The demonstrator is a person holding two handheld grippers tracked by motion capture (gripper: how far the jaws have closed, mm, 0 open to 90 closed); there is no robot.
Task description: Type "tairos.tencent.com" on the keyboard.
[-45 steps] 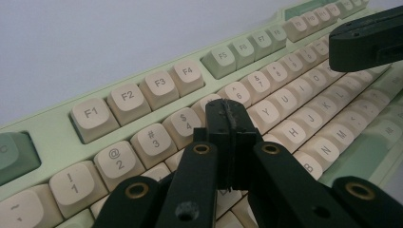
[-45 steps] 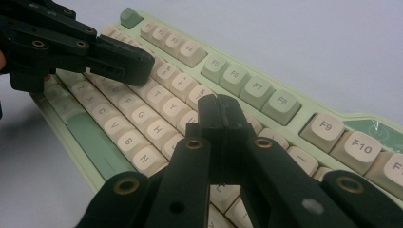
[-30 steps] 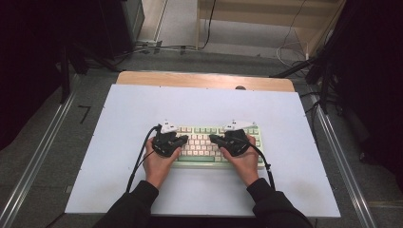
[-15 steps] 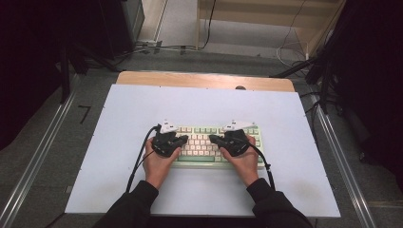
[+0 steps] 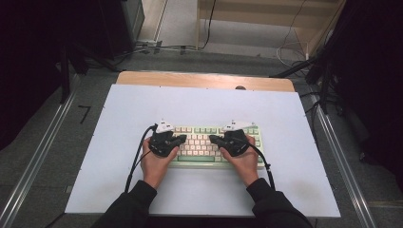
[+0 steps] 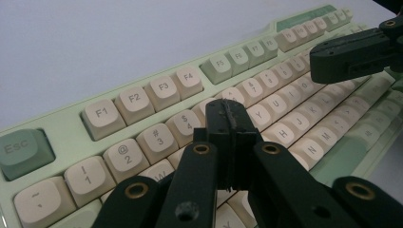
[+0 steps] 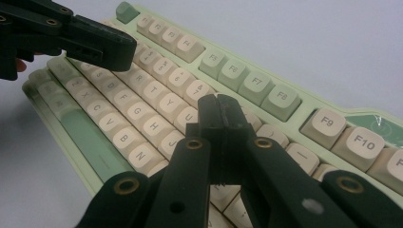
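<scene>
Esc key seen via left claw cam.

There is 1 keyboard on 1 white counter. 2 tools are over it, the left tool and the right tool, each held in 1 hand.

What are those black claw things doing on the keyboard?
A person holds a gripper in each hand over a pale green keyboard on a white table. The left gripper hovers above the number row with its fingers pressed shut. The right gripper is also shut, above the letter keys. Neither holds anything; they look poised to press keys.
</scene>
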